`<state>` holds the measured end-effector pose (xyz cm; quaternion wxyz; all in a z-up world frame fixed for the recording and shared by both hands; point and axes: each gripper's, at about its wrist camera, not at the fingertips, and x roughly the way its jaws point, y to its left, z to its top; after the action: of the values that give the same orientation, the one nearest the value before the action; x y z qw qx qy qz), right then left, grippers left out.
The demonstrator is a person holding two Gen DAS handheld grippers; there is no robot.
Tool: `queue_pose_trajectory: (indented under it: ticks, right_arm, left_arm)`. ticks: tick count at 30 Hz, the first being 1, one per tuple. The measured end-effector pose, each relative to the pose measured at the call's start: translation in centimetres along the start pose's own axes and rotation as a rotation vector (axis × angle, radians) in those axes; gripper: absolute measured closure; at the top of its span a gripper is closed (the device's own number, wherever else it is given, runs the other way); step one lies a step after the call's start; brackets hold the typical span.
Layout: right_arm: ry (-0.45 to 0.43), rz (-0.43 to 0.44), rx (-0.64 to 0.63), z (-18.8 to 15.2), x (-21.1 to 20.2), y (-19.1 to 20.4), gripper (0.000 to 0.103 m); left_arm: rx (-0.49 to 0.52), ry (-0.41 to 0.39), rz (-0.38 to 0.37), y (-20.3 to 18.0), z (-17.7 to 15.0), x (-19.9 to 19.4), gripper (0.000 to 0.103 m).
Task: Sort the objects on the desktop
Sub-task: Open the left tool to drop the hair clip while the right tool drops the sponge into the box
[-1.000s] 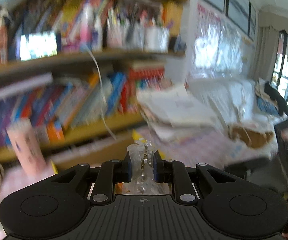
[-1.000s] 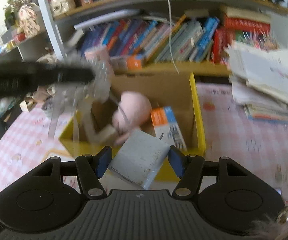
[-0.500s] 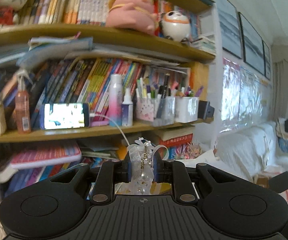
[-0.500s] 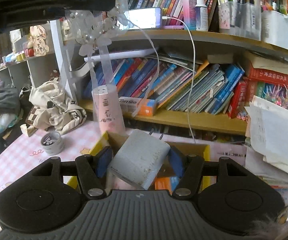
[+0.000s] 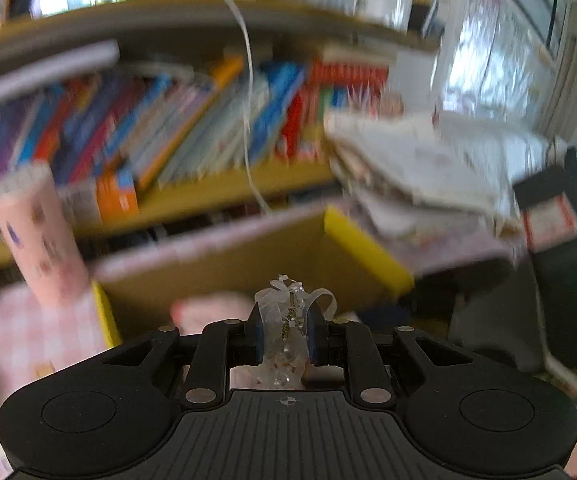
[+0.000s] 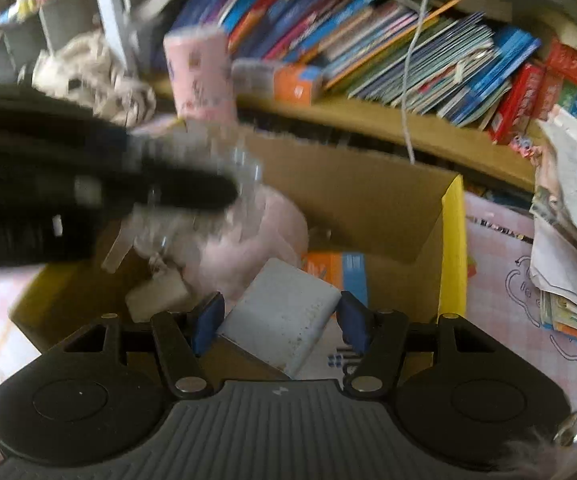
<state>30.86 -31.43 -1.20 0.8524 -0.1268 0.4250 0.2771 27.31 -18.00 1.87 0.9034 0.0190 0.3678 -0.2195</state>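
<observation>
Both loads poised over the open yellow-edged cardboard box [image 6: 452, 240]. Left gripper [image 5: 286, 330] clamped on a translucent white ribbon-and-bead bow ornament [image 5: 286, 320], pinched narrow between the blue pads. Right gripper [image 6: 278, 318] set around a pale grey rectangular block [image 6: 284, 312]; block tilted, one corner low, left pad touching, right pad apparently just at the far edge, so grip probably closed but light.

Inside the box: a soft pink plush toy [image 6: 256, 232], an orange-and-blue carton [image 6: 338, 266], a small beige block [image 6: 156, 298].

Likely trouble:
- Slipping of the tilted grey block from a corner-heavy hold, then landing outside the box wall or knocking the carton.
- Collision between the two tools, since the left gripper, seen from the right wrist view, crosses close above the same opening; motion blur suggests speed.
- Snagging of the trailing ribbon tails on a pad at release, leaving the bow hanging instead of dropping.
- Brushing the tall pink patterned cylinder [image 5: 36, 236] just beside the box corner and tipping it.
- Catching the white cable [image 6: 412, 64] hanging behind the box.
</observation>
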Motion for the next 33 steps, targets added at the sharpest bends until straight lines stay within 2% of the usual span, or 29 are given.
queue_pose_trajectory:
  ticks: [7, 15, 18, 23, 33]
  right_arm:
    - [0.113, 0.019, -0.082, -0.1, 2.2, 0.3, 0.043]
    - [0.139, 0.036, -0.068, 0.1, 2.7, 0.0, 0.043]
    - [0.133, 0.036, -0.05, 0.2, 2.6, 0.0, 0.042]
    - [0.104, 0.039, -0.023, 0.3, 1.9, 0.0, 0.037]
    - [-0.003, 0.015, -0.003, -0.4, -2.2, 1.0, 0.024]
  left_arm:
    - [-0.007, 0.069, 0.008, 0.5, -1.7, 1.7, 0.083]
    - [-0.007, 0.099, 0.016, 0.7, -2.1, 2.1, 0.08]
    - [-0.007, 0.086, 0.046, 0.8, -1.9, 1.9, 0.069]
    - [-0.042, 0.036, 0.075, 1.4, -1.6, 0.5, 0.04]
    - [-0.02, -0.043, 0.106, 0.3, -1.3, -3.0, 0.02]
